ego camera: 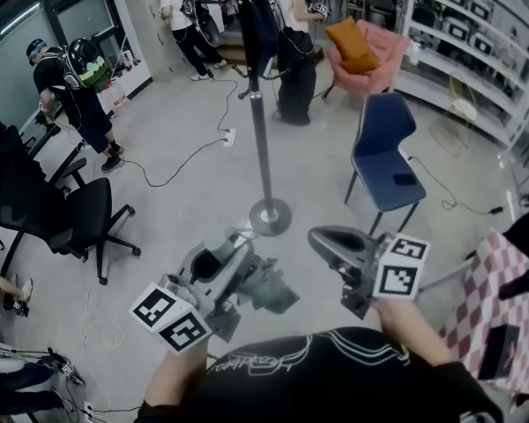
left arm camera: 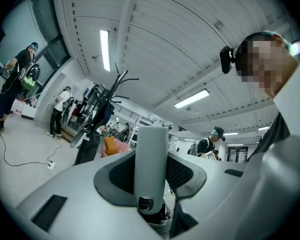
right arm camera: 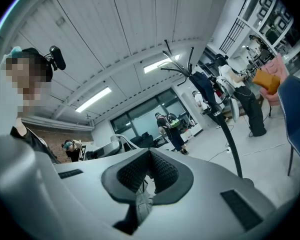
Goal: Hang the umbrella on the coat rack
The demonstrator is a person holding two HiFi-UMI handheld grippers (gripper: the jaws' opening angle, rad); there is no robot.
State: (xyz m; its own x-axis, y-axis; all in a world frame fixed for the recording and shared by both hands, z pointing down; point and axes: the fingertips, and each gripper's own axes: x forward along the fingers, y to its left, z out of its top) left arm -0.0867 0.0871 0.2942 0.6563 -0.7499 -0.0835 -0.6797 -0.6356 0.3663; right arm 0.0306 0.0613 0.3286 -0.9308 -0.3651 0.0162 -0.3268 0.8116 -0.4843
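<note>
1. The left gripper is gripping the umbrella by its grey handle, which is standing upright between the jaws.
2. The folded umbrella body is sticking out beside that gripper in the head view, above the floor.
3. The right gripper is keeping its jaws pressed together, level beside the left one.
4. The coat rack is standing ahead of both grippers, well apart from the umbrella, with dark clothing hanging at its top.
</note>
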